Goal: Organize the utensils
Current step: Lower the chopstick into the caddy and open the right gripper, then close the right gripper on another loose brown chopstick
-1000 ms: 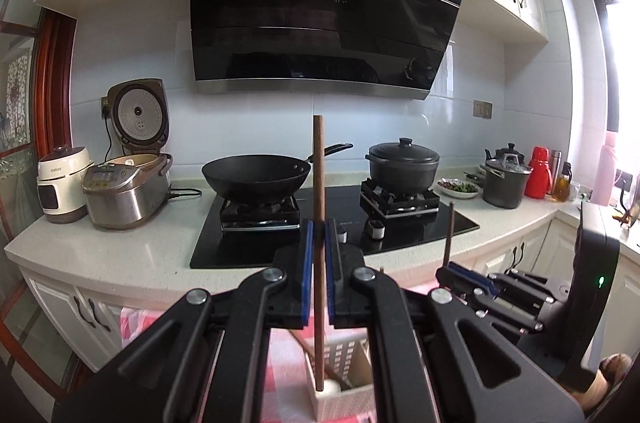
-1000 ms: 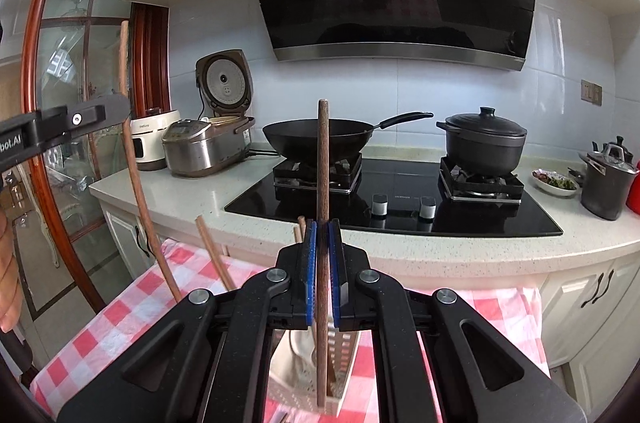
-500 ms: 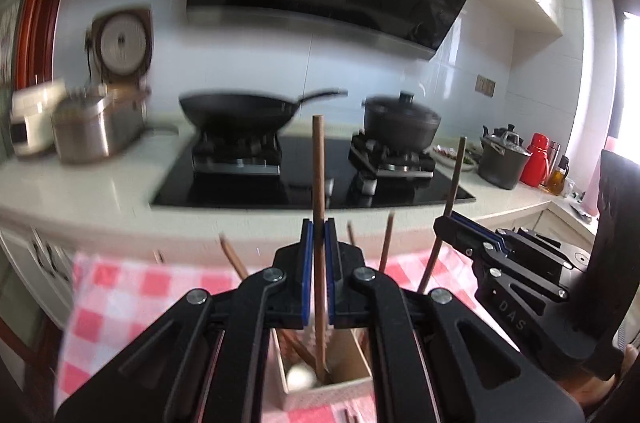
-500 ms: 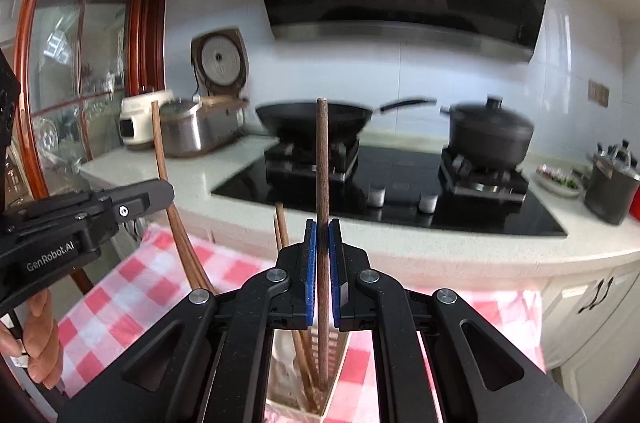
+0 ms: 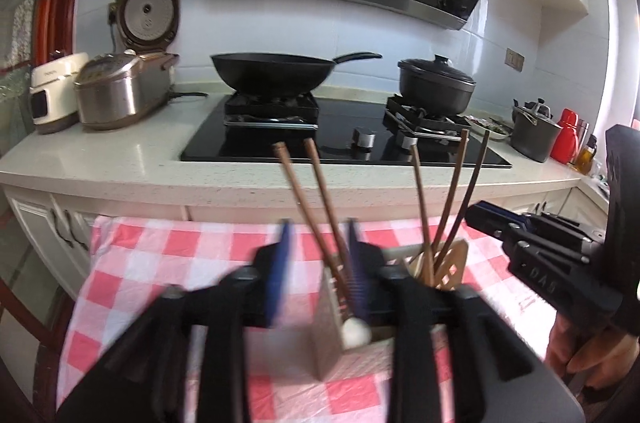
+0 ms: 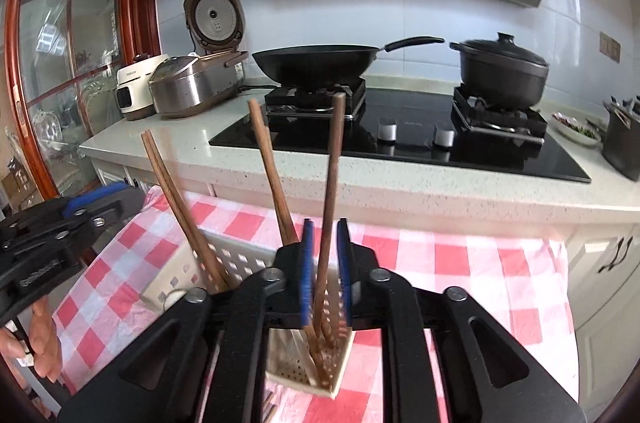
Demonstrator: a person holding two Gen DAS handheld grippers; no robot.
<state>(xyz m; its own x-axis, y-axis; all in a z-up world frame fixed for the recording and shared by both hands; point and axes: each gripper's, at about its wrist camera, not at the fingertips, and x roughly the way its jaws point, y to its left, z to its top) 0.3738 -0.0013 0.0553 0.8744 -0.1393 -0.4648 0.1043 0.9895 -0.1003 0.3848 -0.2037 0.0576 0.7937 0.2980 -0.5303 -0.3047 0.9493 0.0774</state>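
Since a second ago, both grippers lowered over the white utensil holder (image 5: 352, 351), and both chopsticks let go. Left gripper (image 5: 318, 265): jaws opening, blue pads (image 5: 280, 263) blurred and spread apart, no longer clamped on the chopstick (image 5: 320, 207); that stick now leaning leftward between the pads beside 1 more, lower ends down in the holder compartment just below the fingertips, next to a white rounded handle end (image 5: 355, 331). Whether the right-hand pad touches the stick: cannot tell. To the right of the fingers, 3 more chopsticks (image 5: 452, 199) and a pale wooden utensil (image 5: 454, 263) standing in a neighbouring compartment.

Right gripper (image 6: 325, 263): jaws opening too, pads (image 6: 307, 263) parted with a brown chopstick (image 6: 332, 191) standing free between them, clear gaps either side, tip down in the perforated compartment (image 6: 296, 367) under the fingertips. Another stick (image 6: 272, 175) leaning just left of the left pad; 2 more (image 6: 176, 207) further left, in the slotted basket section (image 6: 236, 255). Red-and-white checked cloth (image 6: 460, 263) beneath it all.
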